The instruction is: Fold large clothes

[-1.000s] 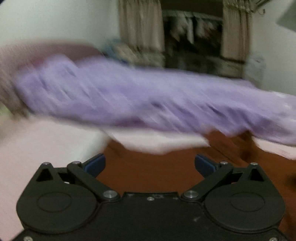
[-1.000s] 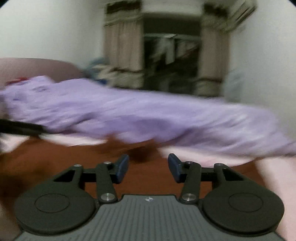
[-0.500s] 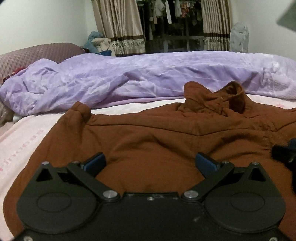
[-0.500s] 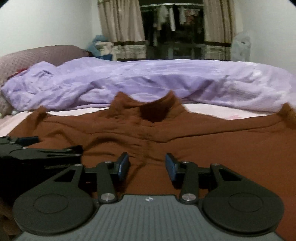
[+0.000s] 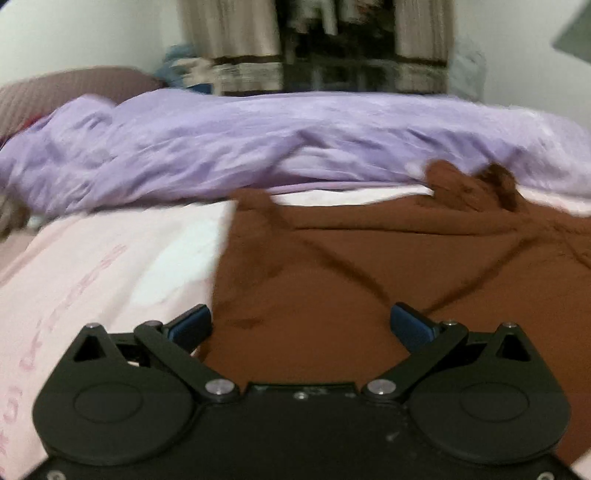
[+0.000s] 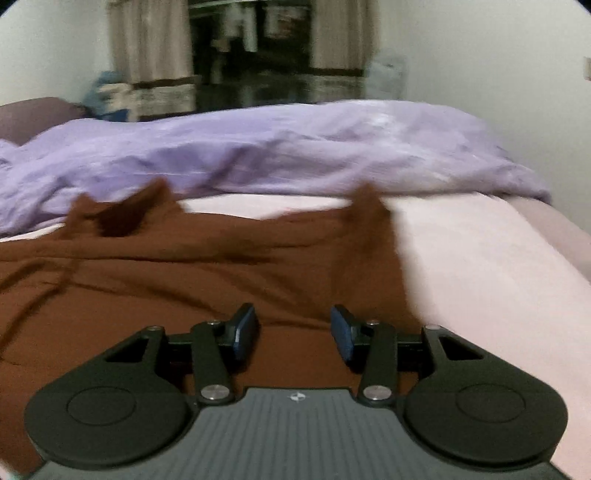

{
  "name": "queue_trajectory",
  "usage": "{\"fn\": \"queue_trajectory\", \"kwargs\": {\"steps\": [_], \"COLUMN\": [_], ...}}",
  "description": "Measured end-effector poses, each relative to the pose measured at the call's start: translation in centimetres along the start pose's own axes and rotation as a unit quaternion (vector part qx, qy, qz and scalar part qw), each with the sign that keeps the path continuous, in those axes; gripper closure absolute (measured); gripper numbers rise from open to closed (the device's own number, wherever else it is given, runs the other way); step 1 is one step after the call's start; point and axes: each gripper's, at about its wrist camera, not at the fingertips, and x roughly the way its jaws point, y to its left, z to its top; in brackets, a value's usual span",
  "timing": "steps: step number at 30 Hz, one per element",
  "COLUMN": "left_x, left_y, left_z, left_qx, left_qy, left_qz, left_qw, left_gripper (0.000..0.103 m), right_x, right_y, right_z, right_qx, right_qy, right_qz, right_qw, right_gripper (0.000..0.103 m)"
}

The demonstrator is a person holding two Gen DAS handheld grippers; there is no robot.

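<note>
A brown collared garment (image 5: pixel 369 280) lies spread flat on the bed's pale pink sheet (image 5: pixel 103 266), its collar (image 5: pixel 469 184) raised at the far edge, just in front of a bunched lilac duvet (image 5: pixel 258 144) that runs across the whole bed. The duvet touches or slightly overlaps the collar; blur keeps the exact line from being read. In the right wrist view the same garment (image 6: pixel 184 288) fills the near left and middle, with one pointed corner (image 6: pixel 369 206) standing up at its right edge beside bare sheet (image 6: pixel 480 266).

The left tongs (image 5: pixel 301 325) are released, spread wide over the garment's left edge, with brown fabric seen below the gap and nothing pressed between the blue pads (image 5: pixel 192 325). The right tongs (image 6: pixel 293 332) stand about half apart and are opening, over the garment's right part, with cloth beneath them but not pinched.

Beyond the duvet, a mauve pillow or headboard (image 5: pixel 66 92) sits at the left, with a blurred bluish heap (image 5: pixel 184 66) beside it. Beige curtains (image 5: pixel 236 40) frame a dark opening where hanging clothes (image 5: pixel 325 18) show. A pale object (image 5: pixel 467 70), too blurred to name, stands by the right curtain.
</note>
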Motion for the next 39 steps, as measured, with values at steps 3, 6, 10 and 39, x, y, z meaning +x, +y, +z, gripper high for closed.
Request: {"fn": "queue_trajectory", "kwargs": {"steps": [3, 6, 10, 39], "left_x": [0.2, 0.2, -0.7, -5.5], "left_y": [2.8, 5.6, 7.2, -3.4], "left_z": [-0.6, -1.2, -1.9, -2.7], "left_qx": [-0.075, -0.157, -0.170, 0.141], "left_qy": [0.035, 0.080, 0.090, -0.045], "left_qz": [-0.036, -0.064, -0.063, 0.014], "left_qw": [0.9959, 0.9823, 0.9794, 0.9889], "left_gripper": [0.000, 0.000, 0.000, 0.000], "right_x": [-0.2, -1.3, -2.1, -4.1], "right_y": [-2.5, -2.9, -2.7, 3.0], "right_z": [0.0, -0.1, -0.6, -0.1], "right_qx": [0.037, 0.049, 0.036, -0.019], "right_qy": [0.038, 0.049, 0.057, 0.021], "right_qz": [0.026, 0.022, -0.001, 0.070], "right_qw": [0.998, 0.997, 0.998, 0.997], "right_gripper": [0.050, 0.050, 0.045, 0.058]}}
